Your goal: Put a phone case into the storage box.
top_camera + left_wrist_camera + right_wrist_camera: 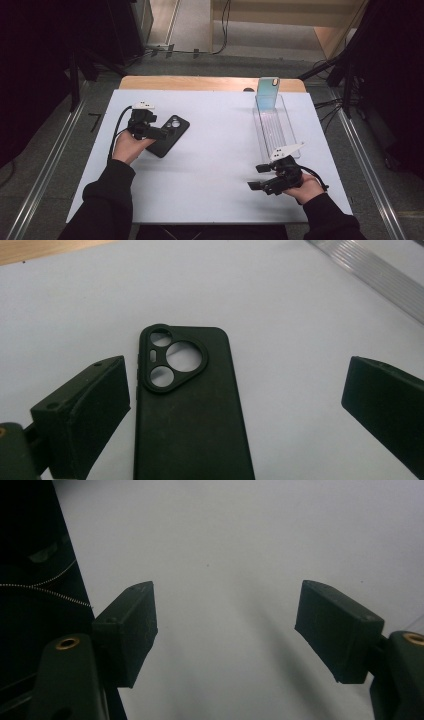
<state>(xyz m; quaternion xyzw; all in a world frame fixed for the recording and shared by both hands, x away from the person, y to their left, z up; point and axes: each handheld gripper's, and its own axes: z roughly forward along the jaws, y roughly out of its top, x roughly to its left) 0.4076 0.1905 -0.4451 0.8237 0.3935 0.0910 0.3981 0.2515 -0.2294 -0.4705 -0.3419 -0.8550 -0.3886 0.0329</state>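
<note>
Here both jaws stand wide, gripping nothing — the black phone case (187, 410) lies flat between the left gripper's (159, 131), clear tray (274, 131) well apart.

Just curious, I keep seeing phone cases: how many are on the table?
2. A black phone case lies flat at the left; a blue phone case stands upright in the clear tray at the far right.

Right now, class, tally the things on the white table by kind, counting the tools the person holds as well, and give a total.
Phone cases: 2, a black phone case lying flat and a blue phone case standing in the tray.
Clear tray: 1.
Hand-held grippers: 2, the left hand-held gripper and the right hand-held gripper, both open.
Total: 5.
</note>
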